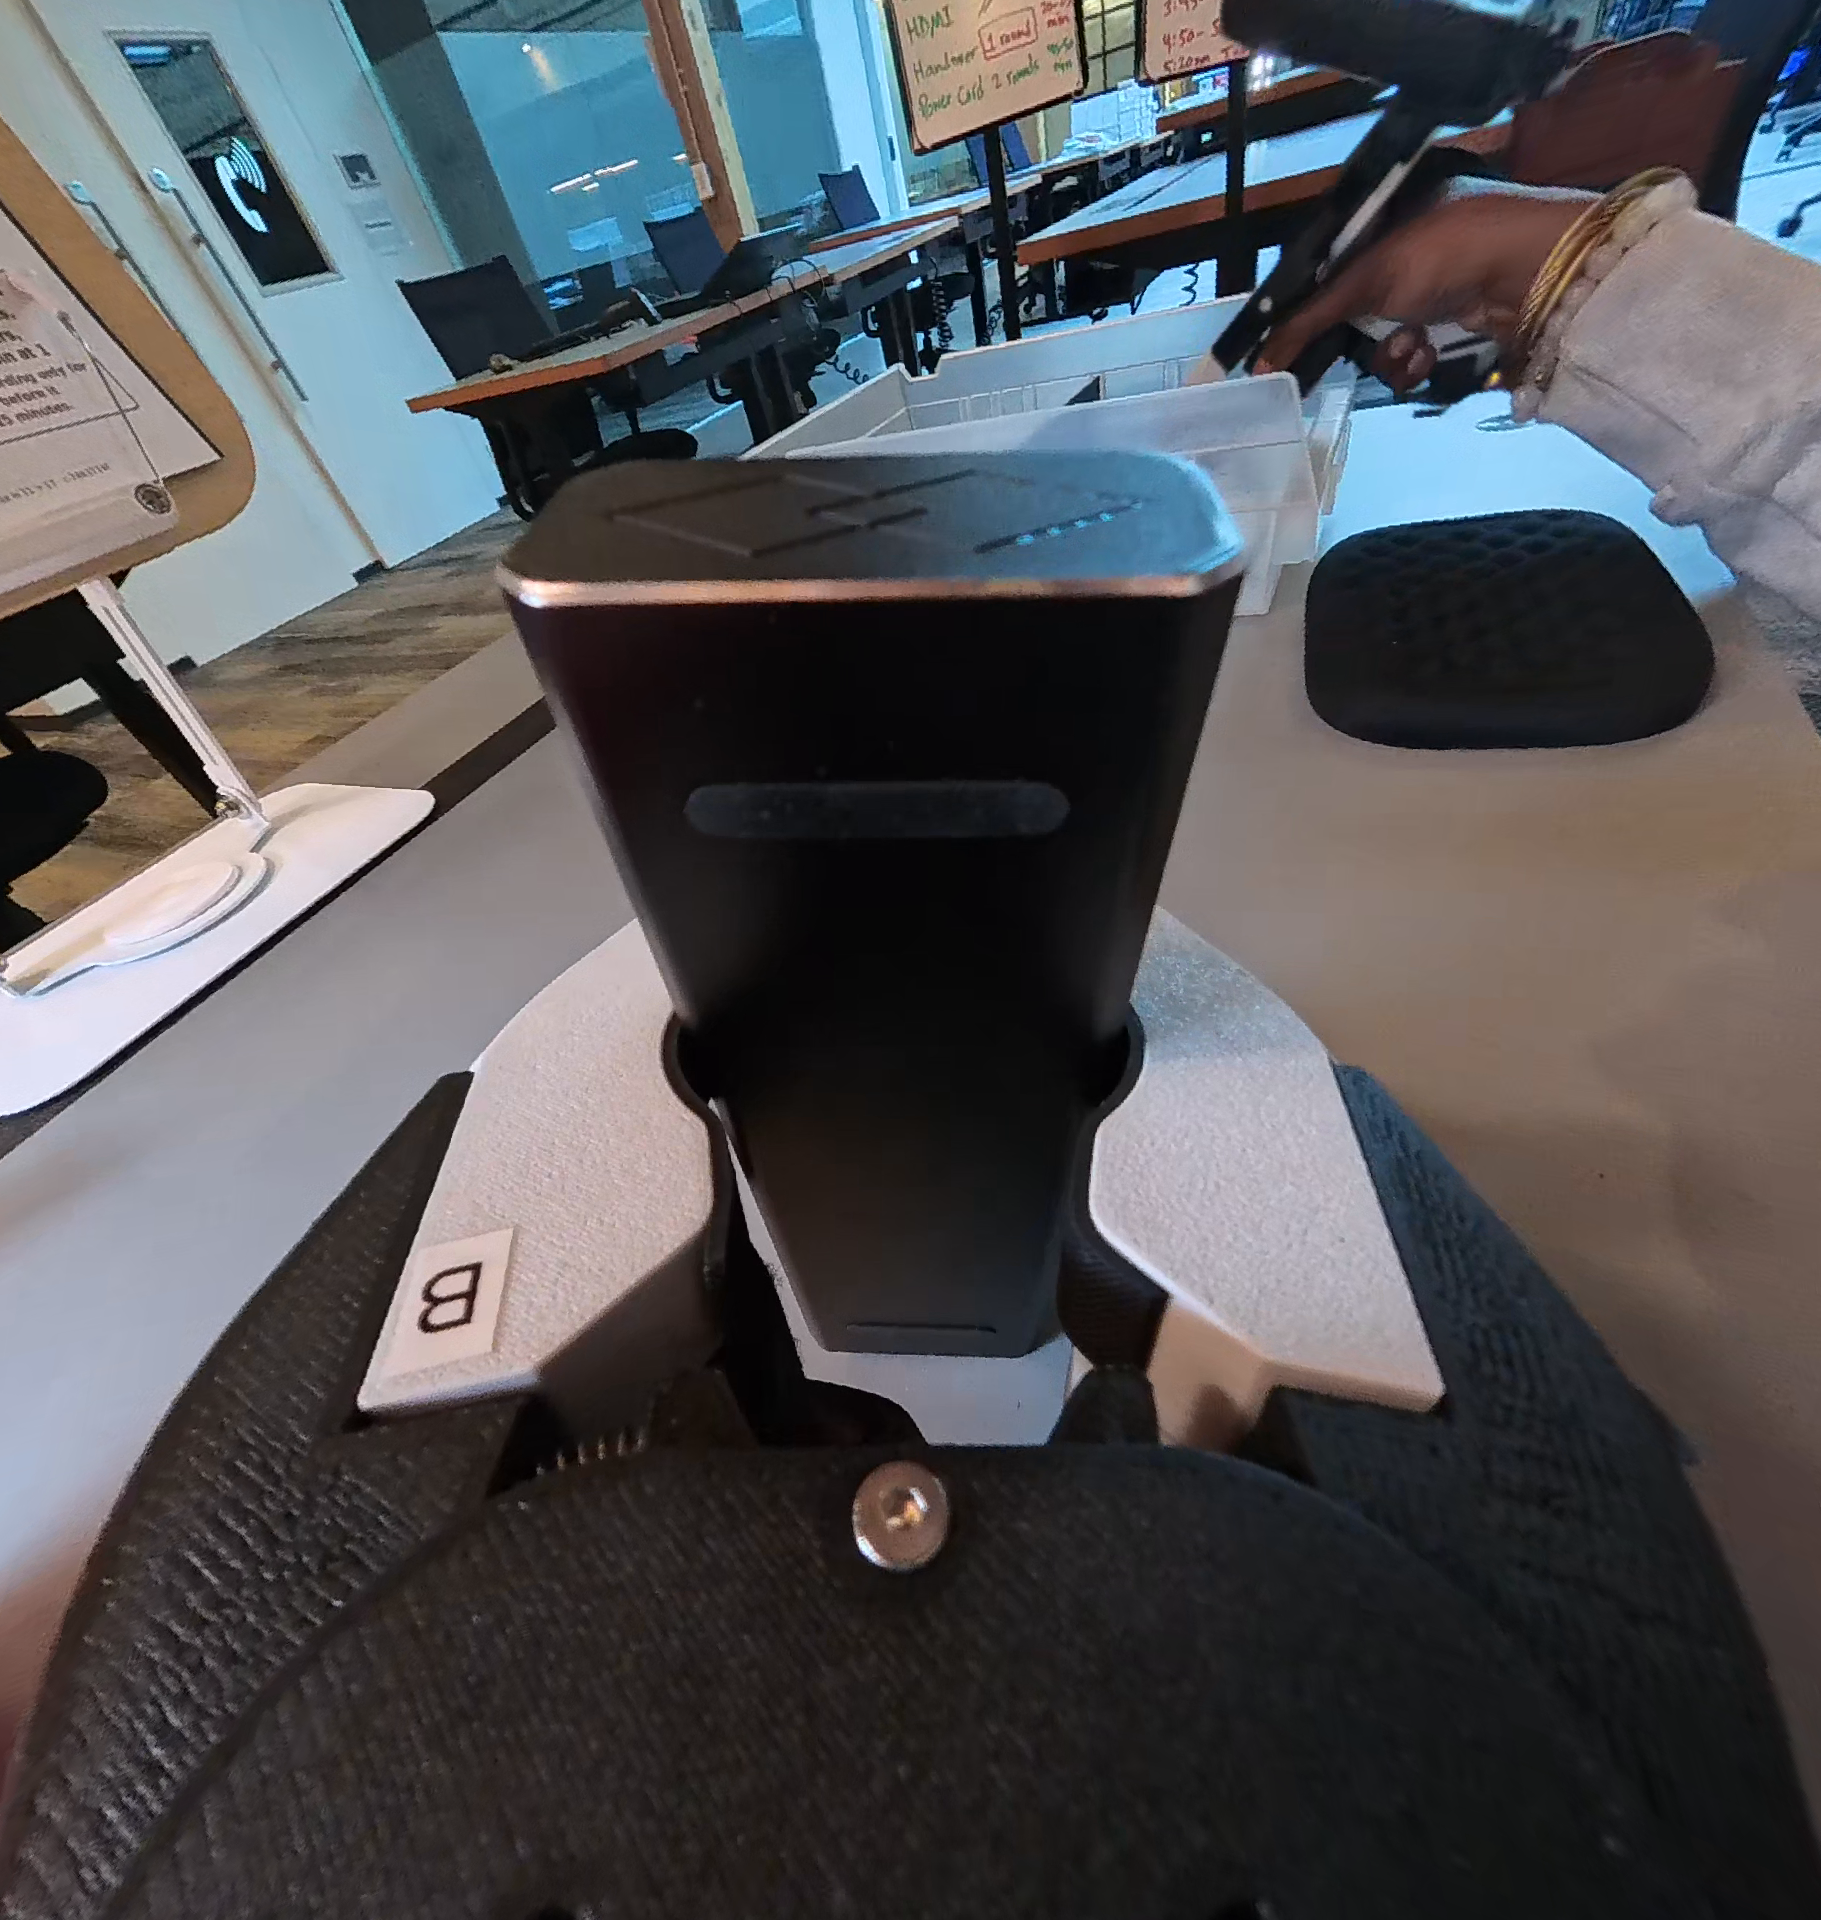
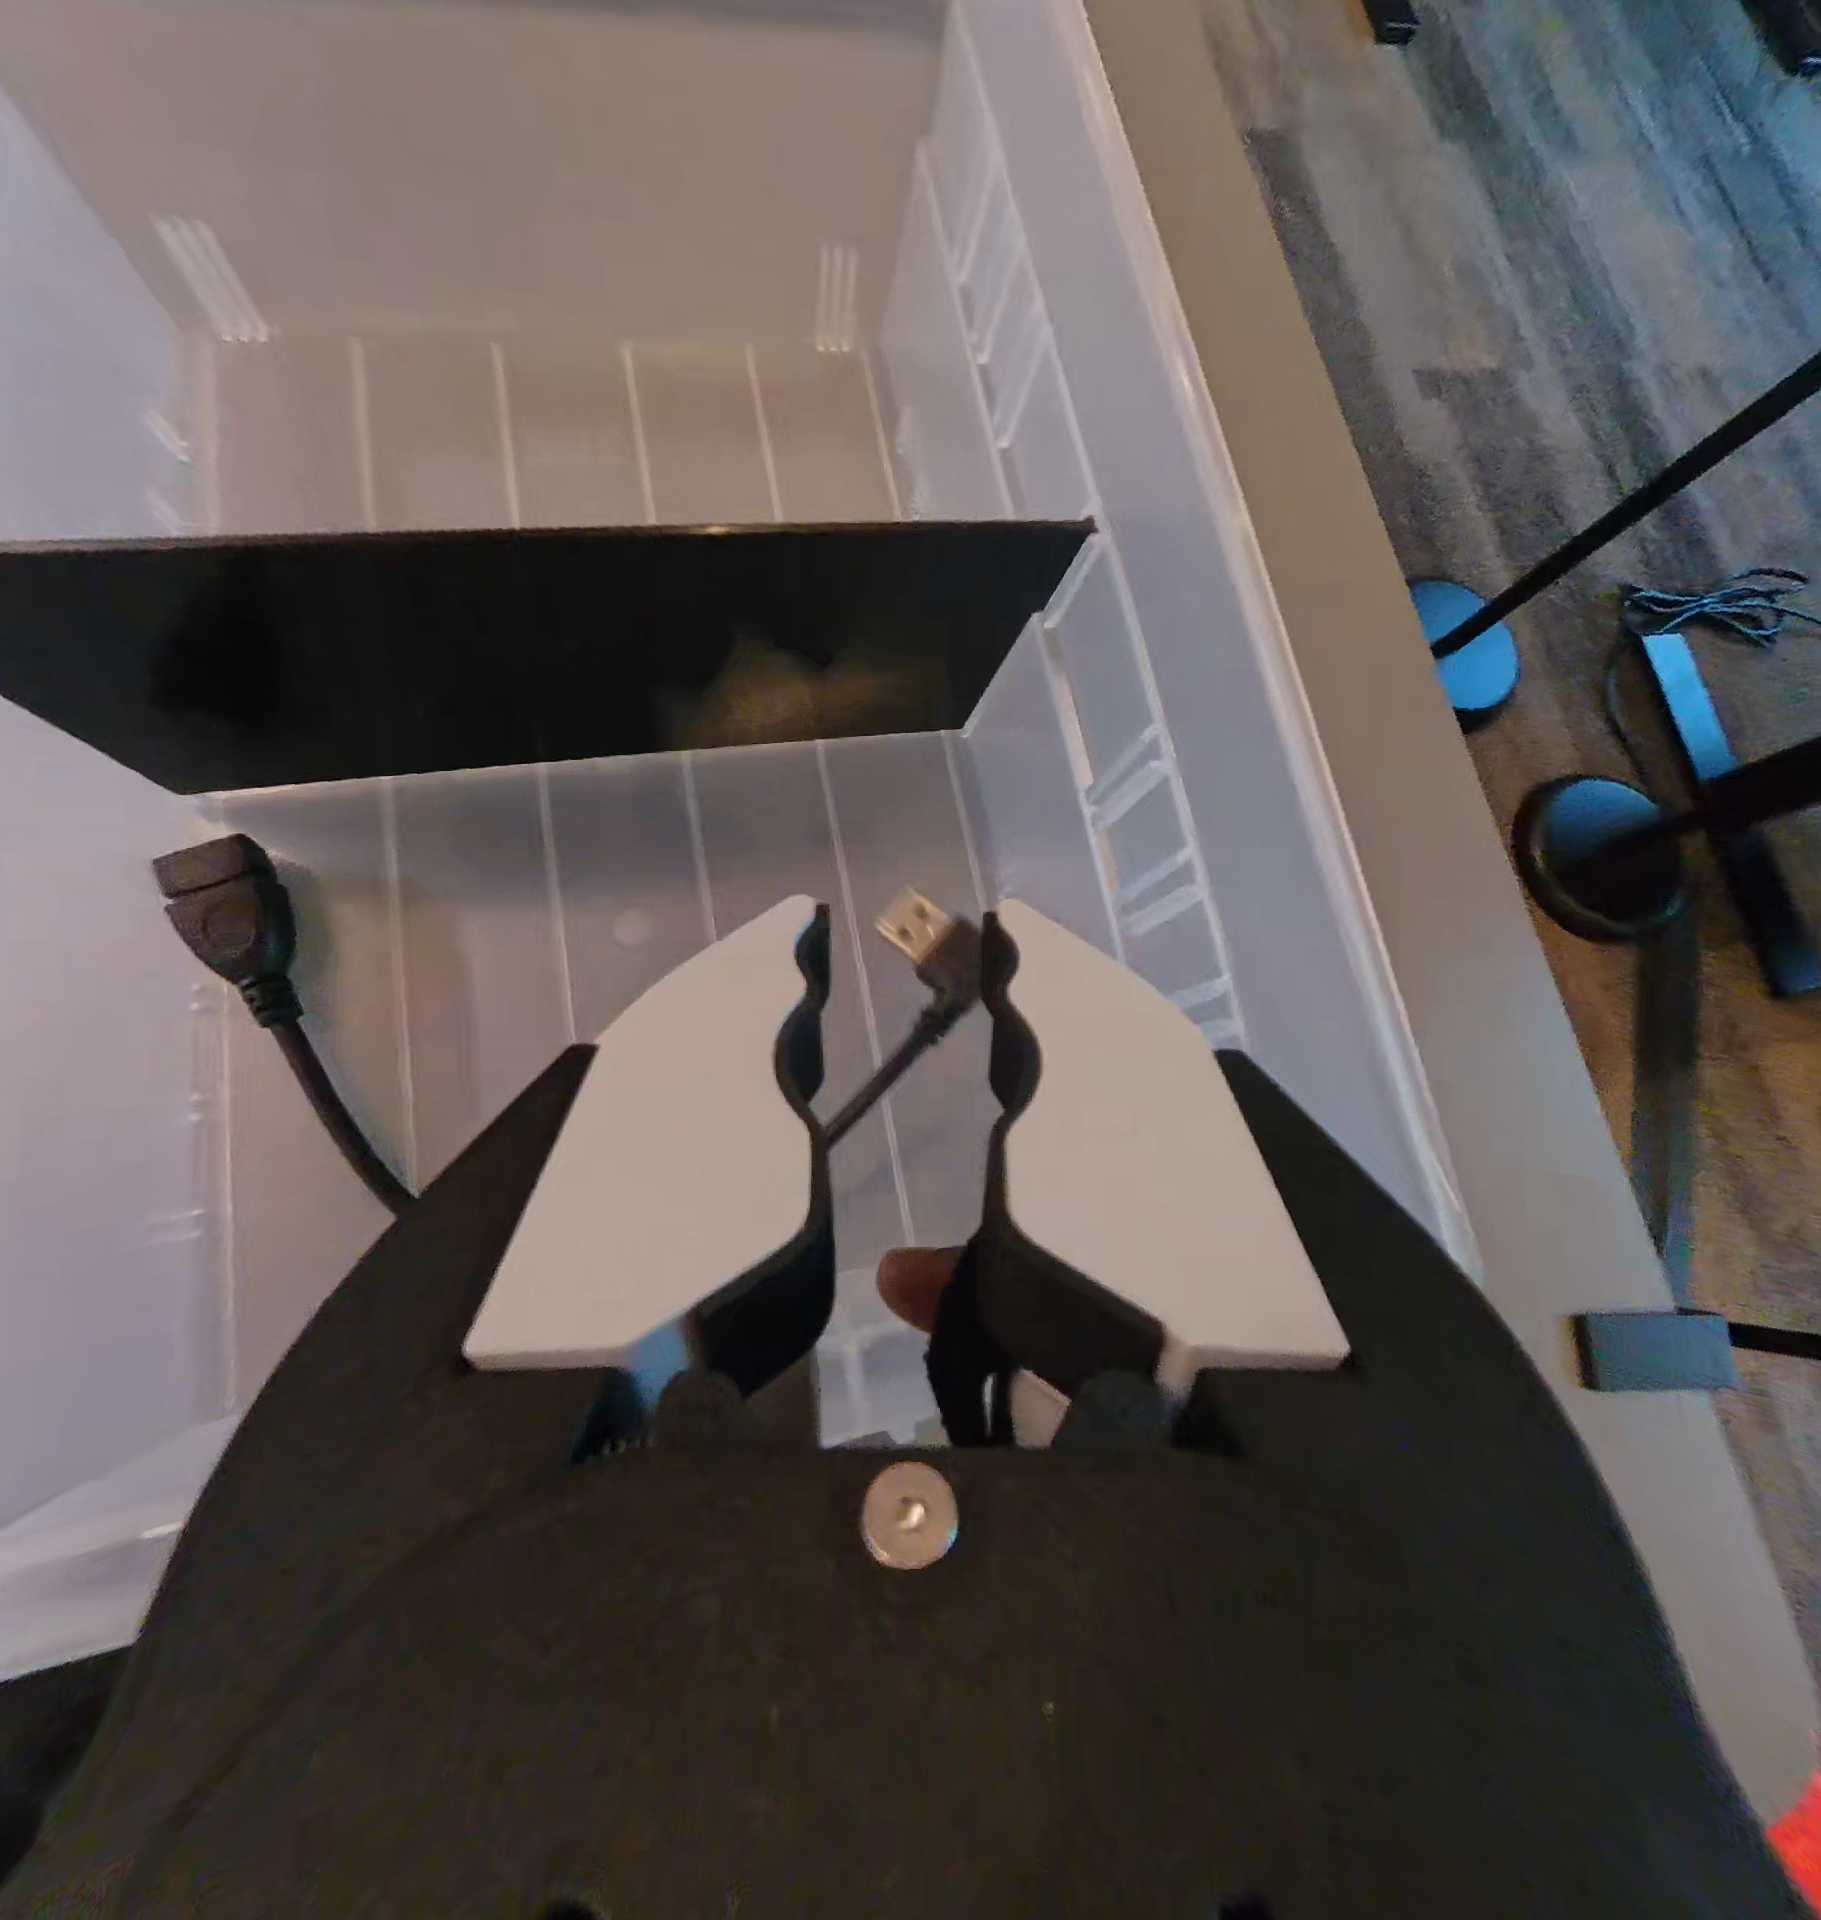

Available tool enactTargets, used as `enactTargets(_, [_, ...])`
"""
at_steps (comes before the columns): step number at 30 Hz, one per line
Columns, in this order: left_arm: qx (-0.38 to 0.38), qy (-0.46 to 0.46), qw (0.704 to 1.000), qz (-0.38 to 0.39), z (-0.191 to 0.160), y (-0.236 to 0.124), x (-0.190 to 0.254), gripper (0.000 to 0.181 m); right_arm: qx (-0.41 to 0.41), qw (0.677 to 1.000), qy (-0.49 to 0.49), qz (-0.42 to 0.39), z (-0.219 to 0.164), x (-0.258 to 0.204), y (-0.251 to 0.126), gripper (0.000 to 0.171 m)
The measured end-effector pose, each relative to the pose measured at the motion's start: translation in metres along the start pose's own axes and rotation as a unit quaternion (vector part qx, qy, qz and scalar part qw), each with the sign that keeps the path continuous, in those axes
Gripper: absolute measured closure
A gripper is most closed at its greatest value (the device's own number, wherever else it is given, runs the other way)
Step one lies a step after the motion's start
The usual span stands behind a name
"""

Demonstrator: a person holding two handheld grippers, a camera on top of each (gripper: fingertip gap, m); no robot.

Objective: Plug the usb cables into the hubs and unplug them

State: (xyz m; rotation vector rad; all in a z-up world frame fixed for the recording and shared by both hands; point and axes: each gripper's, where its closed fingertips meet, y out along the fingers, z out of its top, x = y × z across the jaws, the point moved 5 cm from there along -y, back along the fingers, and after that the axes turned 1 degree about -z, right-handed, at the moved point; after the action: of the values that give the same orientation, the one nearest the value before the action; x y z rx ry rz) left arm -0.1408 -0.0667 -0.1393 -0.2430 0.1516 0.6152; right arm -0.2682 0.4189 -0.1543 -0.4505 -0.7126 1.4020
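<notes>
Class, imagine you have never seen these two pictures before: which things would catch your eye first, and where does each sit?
In the left wrist view, a tall dark metal hub fills the centre, clamped upright between the left gripper's white fingers above the grey table. In the right wrist view, the right gripper hangs open over a clear plastic bin, a silver-tipped black USB plug lying between its fingertips. A black divider crosses the bin.

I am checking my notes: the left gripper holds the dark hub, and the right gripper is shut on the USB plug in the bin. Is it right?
Not quite. In the right wrist view the right gripper is open above the USB plug, not shut on it. The left gripper does hold the dark hub.
</notes>
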Motion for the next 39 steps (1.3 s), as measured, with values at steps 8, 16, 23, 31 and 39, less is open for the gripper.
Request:
enactTargets(8, [-0.001, -0.005, 1.000, 0.006, 0.000, 0.001, -0.001, 0.110, 0.193, 0.972, 0.075, 0.114, 0.045, -0.041, -0.059, 0.114])
enactTargets(16, [-0.014, -0.030, 0.998, 0.055, -0.001, 0.004, -0.004, 0.110, 0.316, 0.808, -0.053, 0.494, 0.043, -0.270, -0.197, 0.097])
enactTargets(23, [-0.030, -0.034, 0.993, 0.111, 0.000, 0.007, -0.004, 0.110, 0.298, 0.789, -0.165, 0.512, 0.009, -0.404, -0.218, 0.103])
enactTargets(31, [-0.012, -0.022, 0.992, 0.123, 0.002, 0.006, -0.006, 0.087, 0.322, 0.790, -0.223, 0.472, 0.028, -0.411, -0.209, 0.142])
enactTargets(39, [0.000, 0.004, 0.990, 0.139, 0.004, 0.005, -0.009, 0.079, 0.410, 0.806, -0.162, 0.396, 0.158, -0.288, -0.227, 0.143])
